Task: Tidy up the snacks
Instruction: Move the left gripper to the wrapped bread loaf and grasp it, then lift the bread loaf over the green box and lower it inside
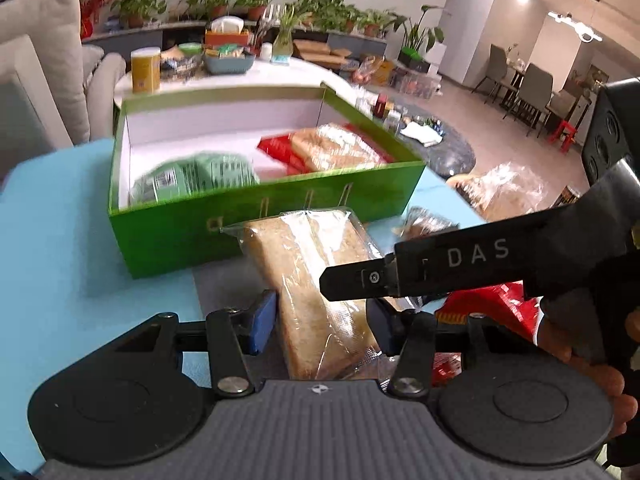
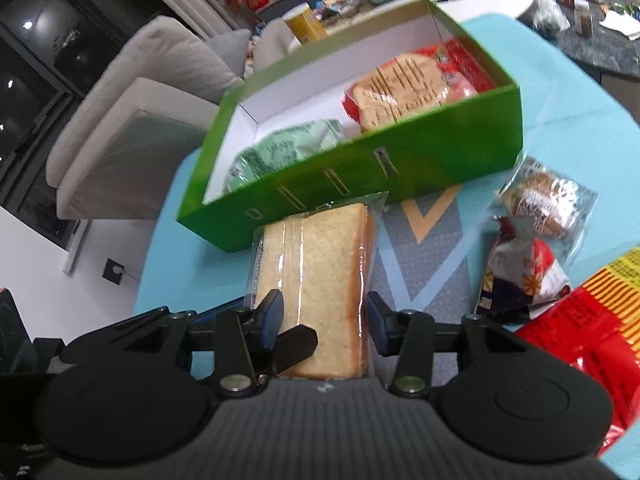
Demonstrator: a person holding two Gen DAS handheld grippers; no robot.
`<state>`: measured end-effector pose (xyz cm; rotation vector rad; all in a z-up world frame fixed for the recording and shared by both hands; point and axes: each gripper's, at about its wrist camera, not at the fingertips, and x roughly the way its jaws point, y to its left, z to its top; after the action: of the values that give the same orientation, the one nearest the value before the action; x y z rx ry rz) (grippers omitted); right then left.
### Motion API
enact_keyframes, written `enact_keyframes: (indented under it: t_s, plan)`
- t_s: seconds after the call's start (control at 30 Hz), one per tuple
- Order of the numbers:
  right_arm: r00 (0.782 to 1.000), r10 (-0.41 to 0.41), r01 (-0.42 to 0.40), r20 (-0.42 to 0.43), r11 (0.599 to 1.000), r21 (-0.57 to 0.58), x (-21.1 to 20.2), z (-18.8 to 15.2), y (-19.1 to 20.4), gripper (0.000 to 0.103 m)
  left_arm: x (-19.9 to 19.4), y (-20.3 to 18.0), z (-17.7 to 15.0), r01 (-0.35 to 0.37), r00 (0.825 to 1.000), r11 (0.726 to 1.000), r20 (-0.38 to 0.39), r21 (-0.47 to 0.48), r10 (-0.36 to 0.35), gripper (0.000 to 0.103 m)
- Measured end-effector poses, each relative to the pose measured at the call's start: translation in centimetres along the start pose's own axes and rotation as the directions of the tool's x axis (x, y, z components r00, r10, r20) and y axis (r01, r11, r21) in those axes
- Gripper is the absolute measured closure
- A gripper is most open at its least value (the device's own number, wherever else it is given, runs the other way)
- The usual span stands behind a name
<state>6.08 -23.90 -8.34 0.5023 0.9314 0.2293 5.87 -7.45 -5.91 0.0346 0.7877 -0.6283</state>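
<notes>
A clear-wrapped pack of sliced bread point(image 1: 316, 280) point(image 2: 316, 284) lies between the jaws of both grippers, in front of an open green box point(image 1: 248, 220) point(image 2: 440, 160). My left gripper point(image 1: 320, 320) is shut on its near end. My right gripper point(image 2: 324, 320) is shut on it too; its finger point(image 1: 440, 264) crosses the left wrist view over the bread. Inside the box lie a green packet point(image 1: 196, 176) point(image 2: 288, 148) on the left and a red-wrapped bread pack point(image 1: 332, 148) point(image 2: 412, 88) on the right.
Loose snack packs lie right of the box: a clear bag of baked goods point(image 2: 540, 204) point(image 1: 500, 192), a printed packet point(image 2: 524, 280) and a red packet point(image 2: 584, 320) point(image 1: 488, 304). The table cover is light blue point(image 1: 60, 240). A sofa point(image 2: 132, 112) and a cluttered white table point(image 1: 280, 72) stand behind.
</notes>
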Motion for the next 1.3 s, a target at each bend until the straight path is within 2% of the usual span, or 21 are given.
enact_keyframes:
  t_s: [0.3,0.67,0.97,1.3]
  plan:
    - [0.994,0.048,-0.043,0.095,0.998,-0.053,-2.8,1.4,2.3,0.052,-3.7,-1.1,2.3,-0.040,0.993,0.998,0.116,0.040,0.036,0.057]
    - [0.973,0.121,-0.103,0.197,0.989,-0.103,-3.7,5.7,5.3,0.052,-6.0,-0.4,6.5,-0.127,0.967,0.988,0.235,0.089,0.103,0.057]
    - [0.965,0.145,-0.124,0.217,0.986,-0.108,-2.5,8.1,6.2,0.052,-5.2,1.2,8.6,-0.157,0.959,0.983,0.250,0.095,0.129,0.057]
    - [0.971,0.138,-0.122,0.193,0.988,-0.093,0.7,10.1,6.2,0.052,-2.1,4.1,10.2,-0.176,0.963,0.981,0.223,0.083,0.154,0.057]
